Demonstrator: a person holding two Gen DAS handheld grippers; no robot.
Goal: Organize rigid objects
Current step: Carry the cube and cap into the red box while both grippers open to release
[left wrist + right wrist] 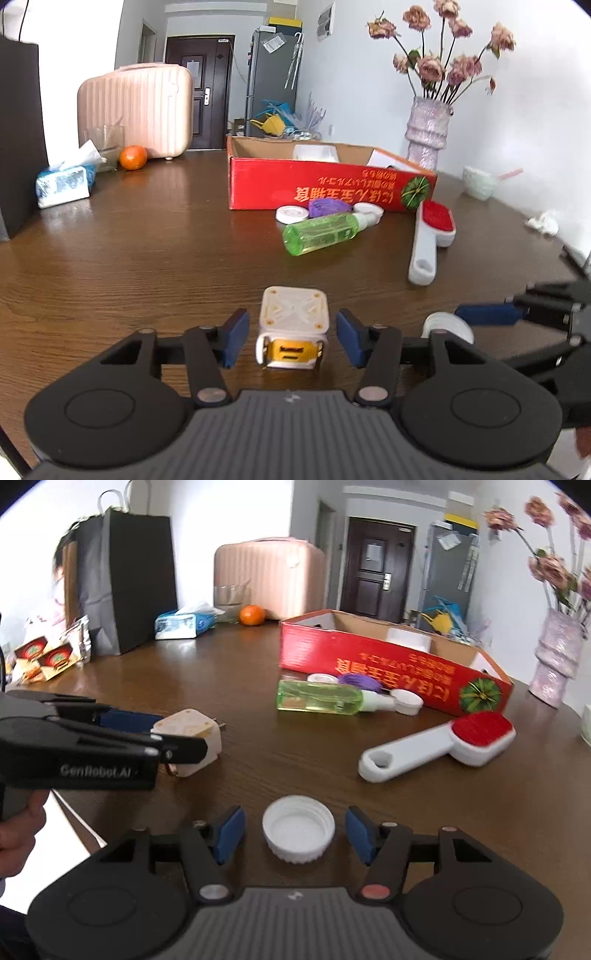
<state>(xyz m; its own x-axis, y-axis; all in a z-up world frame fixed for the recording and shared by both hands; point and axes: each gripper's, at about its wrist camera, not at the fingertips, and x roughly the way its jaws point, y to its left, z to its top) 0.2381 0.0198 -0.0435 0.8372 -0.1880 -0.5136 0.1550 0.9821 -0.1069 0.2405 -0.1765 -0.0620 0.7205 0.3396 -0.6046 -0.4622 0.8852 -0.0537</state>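
Left gripper (292, 338) spread around the plug adapter (291, 326) on the table (147, 258), pads not touching. Right gripper (295, 830) spread around the white cap (298, 828), also clear. Red box (325, 184) well behind.

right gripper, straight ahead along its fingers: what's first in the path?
The white bottle cap, lying between the open right gripper fingers, untouched. Beyond it is bare table, then probably the green bottle.
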